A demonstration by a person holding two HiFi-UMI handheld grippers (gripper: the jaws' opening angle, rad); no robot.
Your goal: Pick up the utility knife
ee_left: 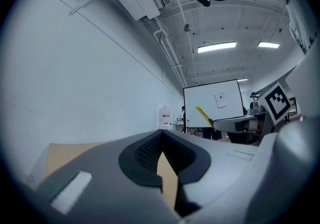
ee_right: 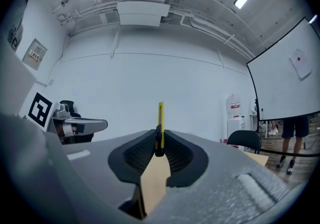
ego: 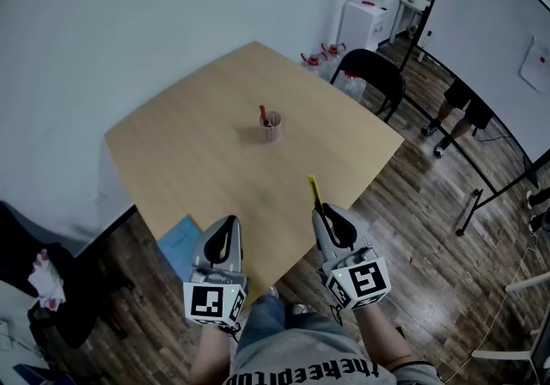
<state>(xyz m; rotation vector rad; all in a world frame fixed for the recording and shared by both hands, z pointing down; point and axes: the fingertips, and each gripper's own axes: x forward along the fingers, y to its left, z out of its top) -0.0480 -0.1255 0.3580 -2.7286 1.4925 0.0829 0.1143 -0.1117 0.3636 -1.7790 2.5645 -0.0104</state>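
A yellow utility knife (ego: 314, 192) sticks out forward from my right gripper (ego: 325, 213), which is shut on its black end above the table's near edge. In the right gripper view the knife (ee_right: 160, 118) stands edge-on between the pads of that gripper (ee_right: 159, 140). My left gripper (ego: 225, 224) hovers beside it on the left, shut with nothing held; its jaws (ee_left: 162, 135) meet at the tips. From the left gripper view the knife (ee_left: 203, 114) shows at the right.
A wooden table (ego: 198, 143) carries a small cup (ego: 272, 127) with a red pen (ego: 263, 113) near its middle. A black chair (ego: 371, 74) stands at the far corner, a water dispenser (ego: 365, 5) and a whiteboard (ego: 498, 48) beyond. A person (ego: 460, 113) stands at right.
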